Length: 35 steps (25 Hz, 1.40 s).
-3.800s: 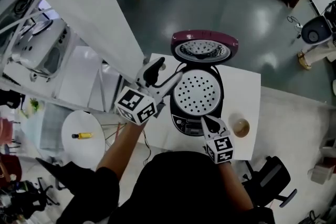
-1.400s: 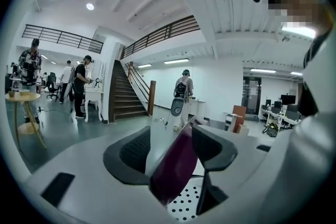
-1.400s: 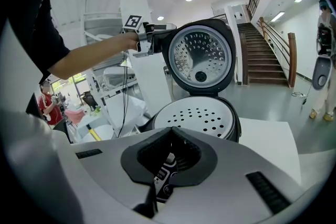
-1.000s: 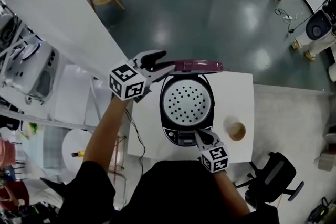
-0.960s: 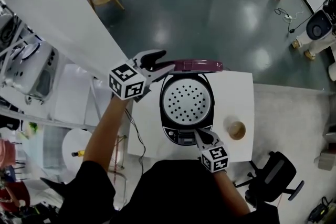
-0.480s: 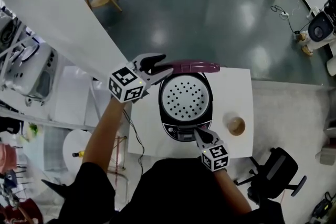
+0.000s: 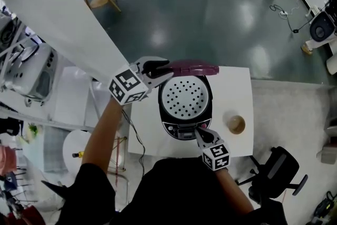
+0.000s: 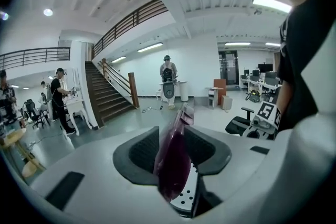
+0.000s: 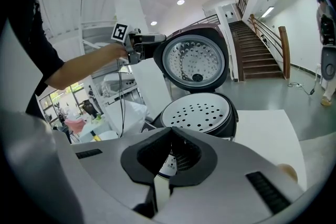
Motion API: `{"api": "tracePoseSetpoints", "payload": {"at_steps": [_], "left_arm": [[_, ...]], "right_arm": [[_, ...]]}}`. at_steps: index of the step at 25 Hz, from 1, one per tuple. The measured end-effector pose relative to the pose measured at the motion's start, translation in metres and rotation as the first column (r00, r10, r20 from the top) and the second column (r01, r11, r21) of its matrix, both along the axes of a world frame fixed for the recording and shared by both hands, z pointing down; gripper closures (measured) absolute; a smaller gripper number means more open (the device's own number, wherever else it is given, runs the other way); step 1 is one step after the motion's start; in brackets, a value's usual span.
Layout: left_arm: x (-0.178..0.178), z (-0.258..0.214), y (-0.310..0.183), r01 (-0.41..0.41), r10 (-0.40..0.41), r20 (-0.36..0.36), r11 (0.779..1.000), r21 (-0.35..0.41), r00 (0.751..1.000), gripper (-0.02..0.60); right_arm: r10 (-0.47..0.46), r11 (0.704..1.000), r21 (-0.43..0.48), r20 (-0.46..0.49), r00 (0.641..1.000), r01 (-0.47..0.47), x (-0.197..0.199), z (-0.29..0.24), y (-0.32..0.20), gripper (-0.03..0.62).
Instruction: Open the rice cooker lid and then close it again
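The black rice cooker (image 7: 184, 100) stands on the white table (image 7: 237, 87) with its perforated inner tray showing. Its maroon lid (image 7: 195, 67) is raised upright at the back, and its silver underside (image 9: 195, 62) faces the right gripper view. My left gripper (image 7: 163, 68) is at the lid's left edge. Its jaws have just been closing, and the lid's rim (image 8: 170, 165) sits between the pads, touching both. My right gripper (image 7: 202, 136) is shut and empty, with its tips at the cooker's front control panel (image 7: 183, 131).
A small brown cup (image 7: 235, 124) stands on the table to the right of the cooker. A black office chair (image 7: 281, 179) is at the lower right. A round white stool (image 7: 73, 153) holds a yellow item at the lower left. A cable hangs off the table's left side.
My left gripper has shifted in toward the lid's left edge, rolled a little, and its jaws have narrowed onto the rim. The right gripper has stayed at the front panel.
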<state>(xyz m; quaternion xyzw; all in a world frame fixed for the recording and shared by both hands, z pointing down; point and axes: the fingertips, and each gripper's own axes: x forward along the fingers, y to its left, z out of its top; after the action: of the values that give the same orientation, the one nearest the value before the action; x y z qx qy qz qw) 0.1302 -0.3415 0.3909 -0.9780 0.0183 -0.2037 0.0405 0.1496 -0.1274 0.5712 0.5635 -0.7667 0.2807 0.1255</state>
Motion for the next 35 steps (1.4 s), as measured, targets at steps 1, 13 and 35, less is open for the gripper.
{"api": "tracePoseSetpoints", "payload": {"at_steps": [1,13,35], "left_arm": [[0.000,0.001,0.002,-0.008,0.008,0.011,1.000,0.010,1.000,0.439],[-0.002,0.014,0.030,-0.086,0.080,0.125,0.995,0.047,0.989,0.485],[-0.011,0.045,0.074,-0.098,0.082,0.192,0.992,0.075,0.978,0.503]], "right_arm": [[-0.005,1.000,-0.004,0.005,1.000,0.005,-0.001,0.000,0.000,0.594],[0.127,0.987,0.096,0.029,0.991,-0.129,0.019,-0.020,0.000,0.594],[0.218,0.967,0.124,0.063,0.974,-0.224,0.024,-0.022,0.036,0.594]]}}
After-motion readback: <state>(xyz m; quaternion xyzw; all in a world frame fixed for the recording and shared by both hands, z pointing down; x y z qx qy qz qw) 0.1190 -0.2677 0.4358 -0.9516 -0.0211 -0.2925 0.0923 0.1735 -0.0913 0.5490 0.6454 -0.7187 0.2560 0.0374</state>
